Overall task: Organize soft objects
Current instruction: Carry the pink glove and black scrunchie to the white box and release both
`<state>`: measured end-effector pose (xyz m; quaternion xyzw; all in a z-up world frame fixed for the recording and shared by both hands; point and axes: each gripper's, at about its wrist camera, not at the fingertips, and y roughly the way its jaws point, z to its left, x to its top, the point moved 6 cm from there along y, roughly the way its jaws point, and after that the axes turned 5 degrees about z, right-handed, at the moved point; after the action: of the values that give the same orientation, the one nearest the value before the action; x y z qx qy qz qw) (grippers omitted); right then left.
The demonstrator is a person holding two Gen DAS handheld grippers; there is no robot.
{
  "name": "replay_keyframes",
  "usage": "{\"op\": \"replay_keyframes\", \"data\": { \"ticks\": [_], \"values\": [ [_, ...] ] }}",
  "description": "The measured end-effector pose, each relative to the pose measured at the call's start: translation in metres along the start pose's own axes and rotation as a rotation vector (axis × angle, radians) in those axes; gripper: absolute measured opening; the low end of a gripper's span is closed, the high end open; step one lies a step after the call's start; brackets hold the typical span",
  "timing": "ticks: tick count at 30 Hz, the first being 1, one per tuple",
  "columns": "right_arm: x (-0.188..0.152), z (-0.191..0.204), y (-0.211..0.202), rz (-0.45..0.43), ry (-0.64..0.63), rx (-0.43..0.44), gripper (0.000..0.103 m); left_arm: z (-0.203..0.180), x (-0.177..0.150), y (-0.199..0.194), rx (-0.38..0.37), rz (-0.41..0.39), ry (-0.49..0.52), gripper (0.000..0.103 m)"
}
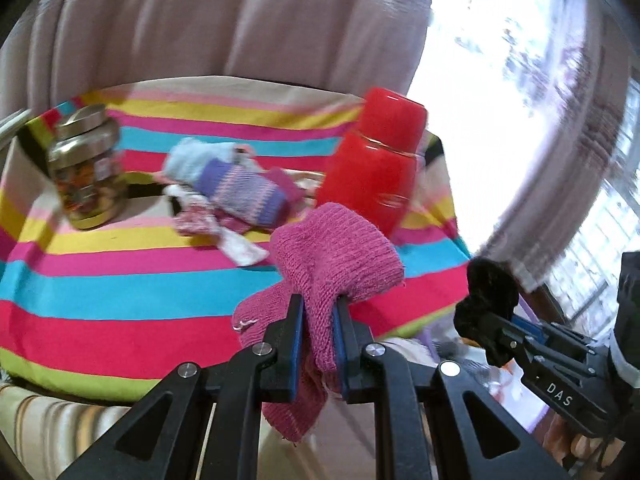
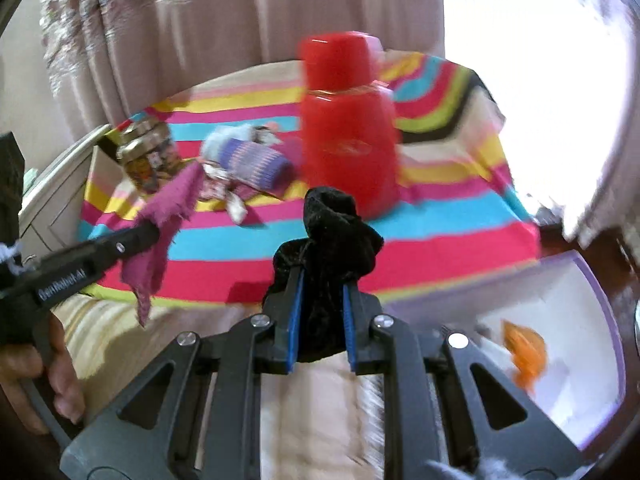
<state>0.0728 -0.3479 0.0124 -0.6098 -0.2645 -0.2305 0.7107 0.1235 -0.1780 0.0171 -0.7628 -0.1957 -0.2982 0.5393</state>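
- The pink knitted sock (image 1: 336, 256) sits clamped in the left claw (image 1: 319, 320), bulging above the tips with its tail hanging below; pinched only mid-length, it could slide out.
- The black velvet scrunchie (image 2: 326, 256) is clamped in the right claw (image 2: 320, 312); snagging is a risk.
- Ahead of both claws, the red flask (image 1: 372, 168) could topple if brushed.
- Both claws hover level before the striped worktop (image 1: 120, 292); a white bin (image 2: 576, 352) lies right of the right claw.

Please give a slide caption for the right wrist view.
Right gripper clamps a black sock above the striped tablecloth.
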Motion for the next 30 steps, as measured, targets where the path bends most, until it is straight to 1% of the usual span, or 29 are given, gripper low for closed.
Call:
{"op": "replay_keyframes", "data": {
  "ticks": [2,5,9,13,15,17,18,20,21,23,24,25,26,27,28,29,30],
  "values": [
    [-0.017,-0.029,-0.009,0.016,0.038,-0.036,0.021,-0.017,-0.001,0.003,-0.023,0.011,0.025,0.015],
    [-0.037,-0.059,-0.017,0.043,0.083,-0.07,0.021,-0.043,-0.002,0.008,-0.051,0.027,0.063,0.015],
    [-0.061,-0.084,-0.021,0.087,0.121,-0.084,0.021,-0.077,-0.004,0.016,-0.087,0.053,0.112,0.015],
    [-0.08,-0.09,-0.016,0.152,0.139,-0.033,0.022,-0.11,-0.007,0.026,-0.117,0.085,0.168,0.015],
    [-0.091,-0.089,-0.009,0.211,0.134,0.008,0.026,-0.125,-0.009,0.031,-0.129,0.101,0.195,0.015],
    [-0.102,-0.088,-0.002,0.255,0.114,0.016,0.027,-0.139,-0.011,0.037,-0.138,0.114,0.223,0.015],
    [-0.107,-0.089,0.0,0.271,0.115,0.024,0.028,-0.146,-0.012,0.04,-0.14,0.121,0.237,0.015],
    [-0.113,-0.091,0.002,0.292,0.123,0.028,0.036,-0.156,-0.014,0.045,-0.15,0.135,0.252,0.015],
    [-0.114,-0.093,0.002,0.297,0.121,0.021,0.038,-0.162,-0.014,0.047,-0.162,0.141,0.257,0.015],
    [-0.115,-0.094,-0.001,0.29,0.106,0.01,0.051,-0.172,-0.016,0.051,-0.19,0.148,0.27,0.017],
    [-0.114,-0.096,-0.003,0.28,0.101,0.003,0.053,-0.176,-0.017,0.053,-0.198,0.154,0.278,0.019],
    [-0.113,-0.097,-0.005,0.274,0.102,-0.001,0.057,-0.179,-0.017,0.056,-0.203,0.161,0.284,0.026],
    [-0.112,-0.099,-0.007,0.267,0.106,-0.005,0.059,-0.18,-0.018,0.058,-0.206,0.17,0.285,0.037],
    [-0.111,-0.102,-0.009,0.26,0.113,-0.009,0.059,-0.18,-0.018,0.06,-0.206,0.171,0.281,0.042],
    [-0.11,-0.103,-0.009,0.257,0.116,-0.01,0.059,-0.178,-0.018,0.06,-0.206,0.167,0.272,0.05],
    [-0.107,-0.103,-0.009,0.254,0.118,-0.012,0.059,-0.176,-0.017,0.059,-0.207,0.162,0.263,0.054],
    [-0.107,-0.103,-0.01,0.253,0.118,-0.013,0.059,-0.173,-0.016,0.059,-0.208,0.159,0.255,0.054]
  ]
}}
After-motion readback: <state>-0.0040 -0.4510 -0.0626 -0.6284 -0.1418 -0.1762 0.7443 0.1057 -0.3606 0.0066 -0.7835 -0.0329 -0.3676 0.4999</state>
